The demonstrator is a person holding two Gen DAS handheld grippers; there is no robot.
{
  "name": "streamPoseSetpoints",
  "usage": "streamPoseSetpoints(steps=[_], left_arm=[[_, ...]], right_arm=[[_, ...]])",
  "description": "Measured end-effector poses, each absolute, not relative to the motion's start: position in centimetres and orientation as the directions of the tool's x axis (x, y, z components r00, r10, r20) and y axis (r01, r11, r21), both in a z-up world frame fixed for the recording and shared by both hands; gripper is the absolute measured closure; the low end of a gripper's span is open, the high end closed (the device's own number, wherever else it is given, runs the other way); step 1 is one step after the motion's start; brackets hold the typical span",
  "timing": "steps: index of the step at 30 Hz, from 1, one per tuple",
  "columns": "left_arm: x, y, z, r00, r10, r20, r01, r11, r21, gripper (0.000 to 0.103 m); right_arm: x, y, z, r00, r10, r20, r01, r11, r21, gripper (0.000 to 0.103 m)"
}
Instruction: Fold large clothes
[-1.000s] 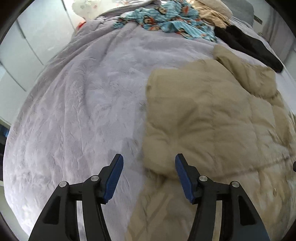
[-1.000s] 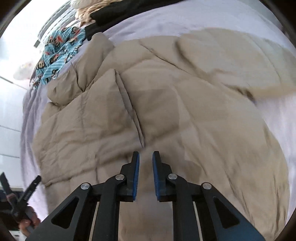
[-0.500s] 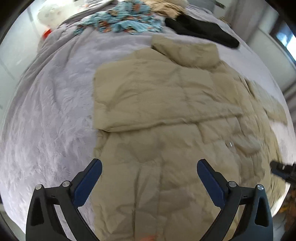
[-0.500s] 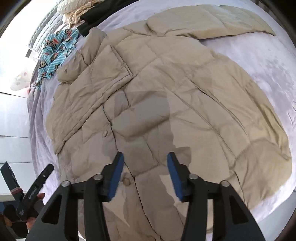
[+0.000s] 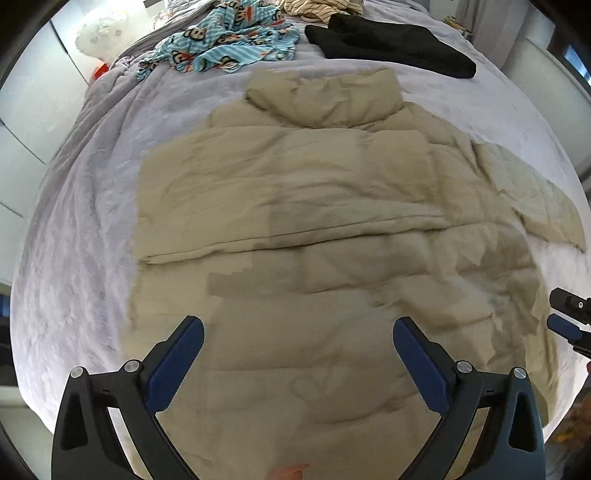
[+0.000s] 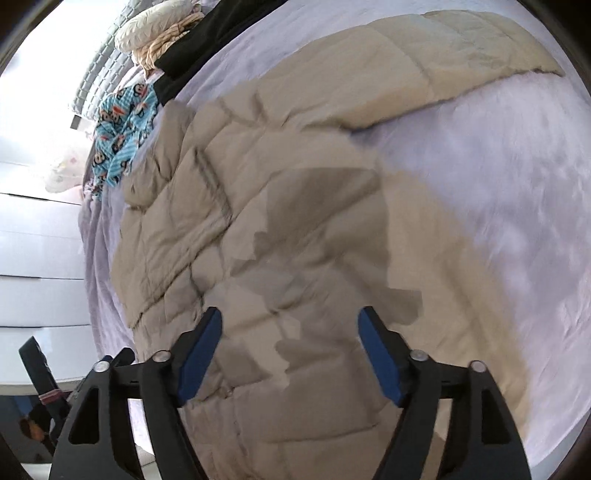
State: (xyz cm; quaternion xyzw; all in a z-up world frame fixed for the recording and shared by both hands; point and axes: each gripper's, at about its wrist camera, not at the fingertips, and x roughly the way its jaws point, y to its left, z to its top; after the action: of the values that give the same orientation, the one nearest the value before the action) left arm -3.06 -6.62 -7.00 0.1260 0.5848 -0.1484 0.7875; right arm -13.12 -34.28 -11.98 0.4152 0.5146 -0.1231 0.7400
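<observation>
A tan quilted jacket (image 5: 314, 206) lay spread flat on a bed (image 5: 74, 229) covered with a pale lilac blanket. Its collar (image 5: 325, 99) pointed toward the far end of the bed. One sleeve was folded across the chest, forming a straight horizontal edge; the other sleeve (image 6: 424, 62) stretched out to the side on the blanket.

The left tool (image 5: 297, 350) hovered above the jacket's lower half, its blue pads spread wide and nothing between them. The right tool (image 6: 290, 345) also hung over the jacket, released; its jaws had just been opening, with only air between the pads and the fabric below untouched. In the left wrist view the right tool's tip showed at the right edge, just beside the jacket's hem.

Beyond the collar, well apart from the jacket, lay a blue monkey-print garment (image 5: 221, 44), a black garment (image 5: 391, 48) and a striped cream one (image 5: 314, 7). White cabinet fronts (image 6: 33, 251) stood beside the bed.
</observation>
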Motion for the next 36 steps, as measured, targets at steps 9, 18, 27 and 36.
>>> streamPoseSetpoints(steps=[9, 18, 27, 36], left_arm=[[-5.4, -15.8, -6.5, 0.256, -0.054, -0.965, 0.383, 0.922, 0.050, 0.000], [-4.1, -20.2, -8.5, 0.211, -0.020, -0.977, 0.432, 0.899, 0.075, 0.000], [-3.1, -21.7, -9.7, 0.187, 0.000, -0.982, 0.426, 0.901, 0.081, 0.000], [-2.2, -22.5, -10.7, 0.164, 0.009, -0.986, 0.434, 0.897, 0.080, 0.000]], right_arm=[[-14.7, -45.5, -11.8, 0.487, 0.262, -0.833, 0.607, 0.585, 0.538, 0.001], [-16.5, -54.9, -13.8, 0.555, 0.197, -0.808, 0.718, 0.376, 0.585, 0.000], [-17.1, -60.5, -17.7, 0.647, 0.209, -0.733, 0.712, 0.178, 0.679, 0.000], [-16.9, -63.0, -20.3, 0.745, 0.119, -0.656, 0.661, 0.004, 0.751, 0.000]])
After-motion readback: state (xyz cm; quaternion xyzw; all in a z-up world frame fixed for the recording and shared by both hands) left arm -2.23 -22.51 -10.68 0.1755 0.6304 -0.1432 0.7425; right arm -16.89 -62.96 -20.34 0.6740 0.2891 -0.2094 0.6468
